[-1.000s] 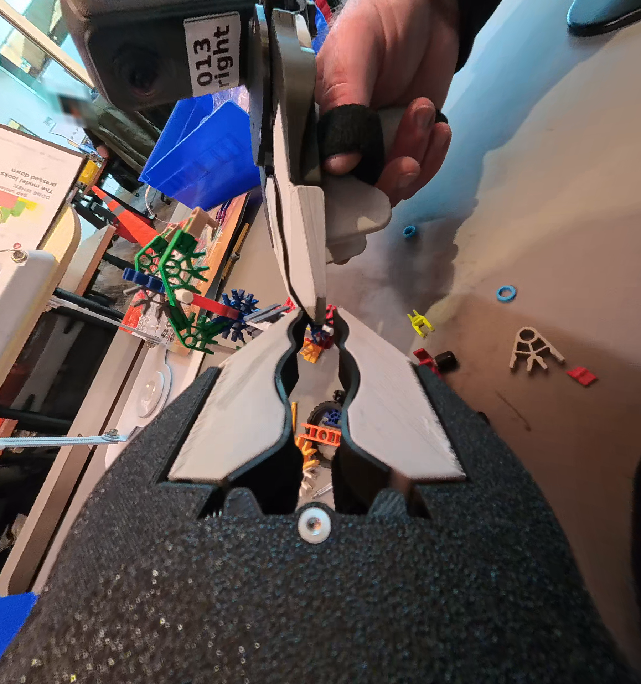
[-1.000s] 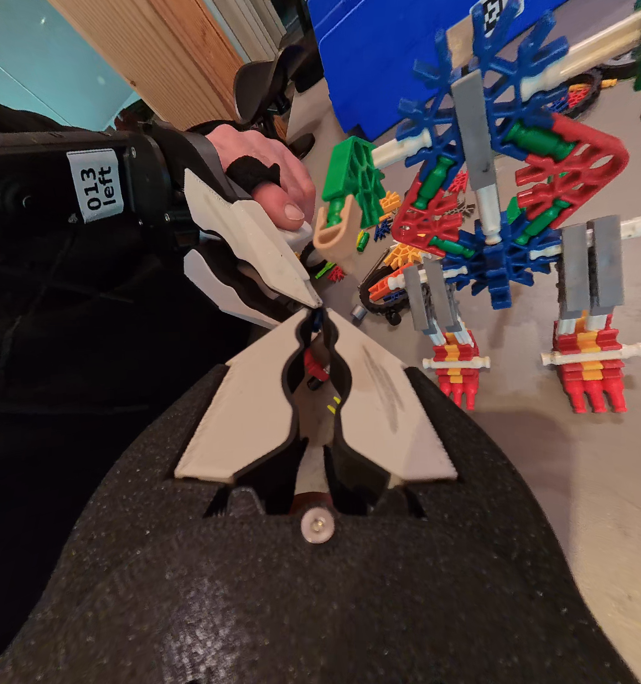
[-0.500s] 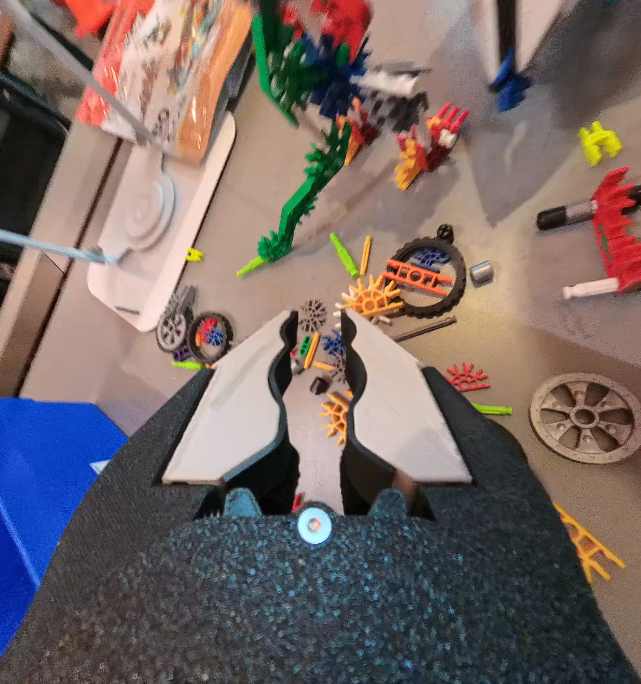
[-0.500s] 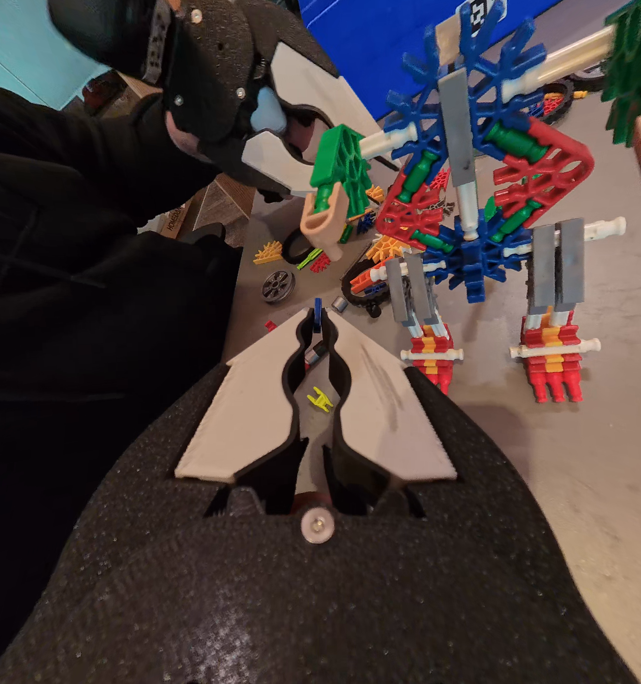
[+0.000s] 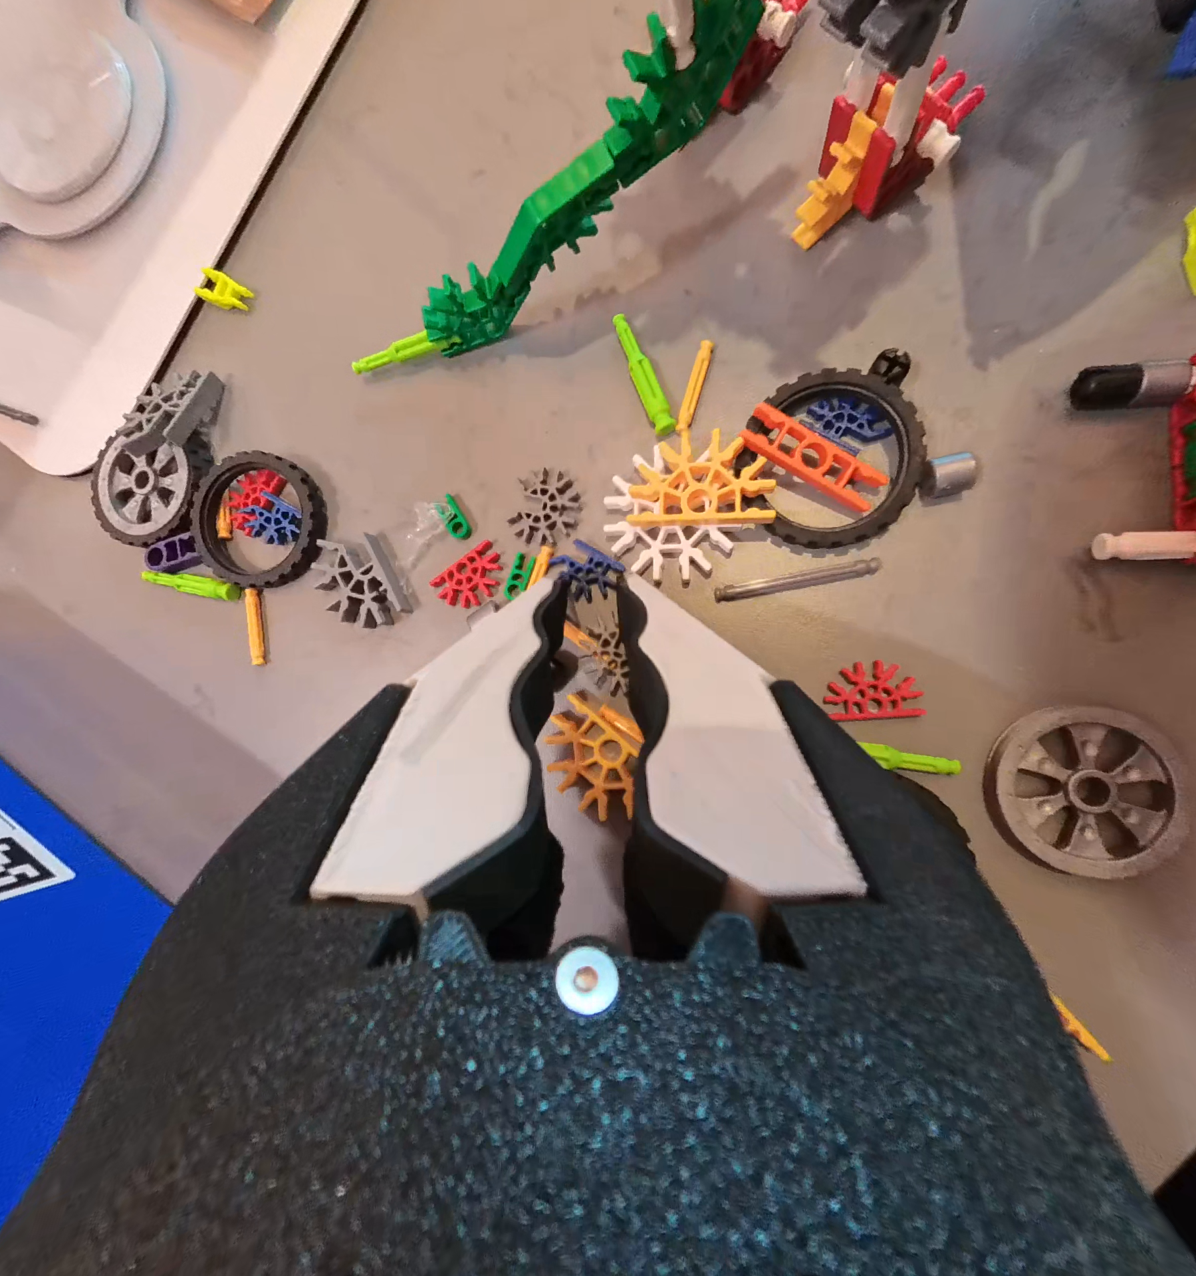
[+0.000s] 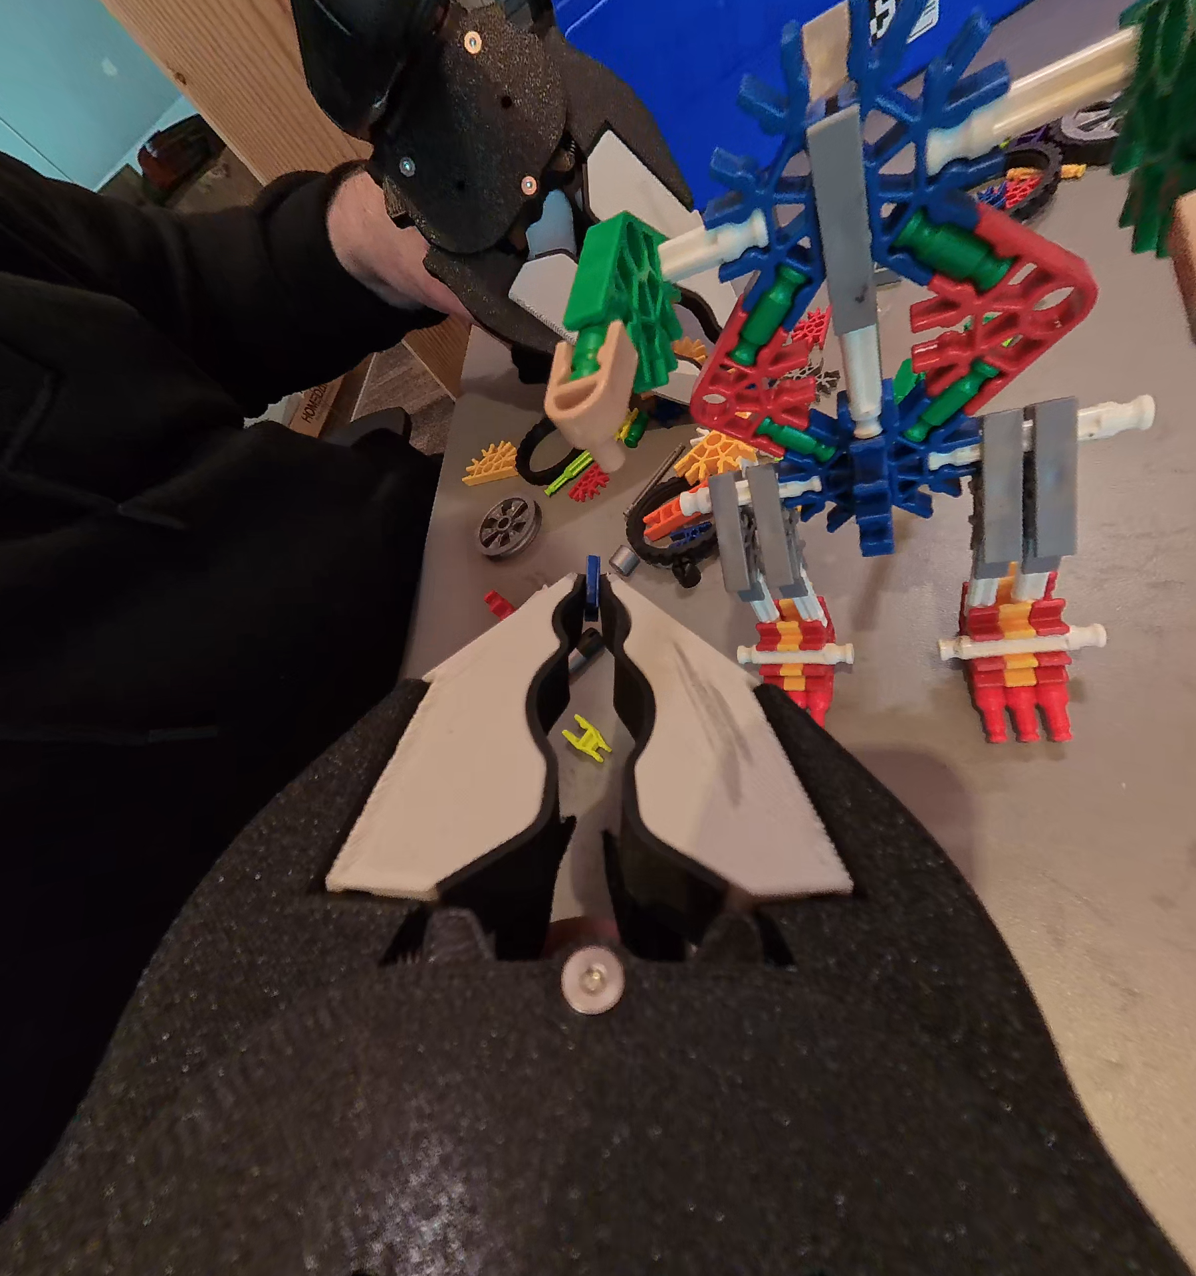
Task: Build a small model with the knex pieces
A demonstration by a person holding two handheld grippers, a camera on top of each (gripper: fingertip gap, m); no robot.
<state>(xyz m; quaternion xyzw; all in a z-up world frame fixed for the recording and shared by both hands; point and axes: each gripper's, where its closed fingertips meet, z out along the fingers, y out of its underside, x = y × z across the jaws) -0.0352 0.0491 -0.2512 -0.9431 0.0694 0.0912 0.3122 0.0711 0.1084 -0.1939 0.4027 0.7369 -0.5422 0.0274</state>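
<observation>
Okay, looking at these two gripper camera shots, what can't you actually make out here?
- Left wrist view: whether the left gripper touches the blue snowflake connector at its tips.
- Left wrist view: the orange connector, partly hidden behind the jaws.
- Right wrist view: the shape of the blue piece in the right gripper, seen edge-on.
- Right wrist view: the toy figure has its top cut off by the edge.

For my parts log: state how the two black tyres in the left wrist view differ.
The left tyre is smaller than the right tyre. The left rings red and blue connectors; the right is crossed by an orange ladder piece. Both lie flat on the table, without hubs.
</observation>
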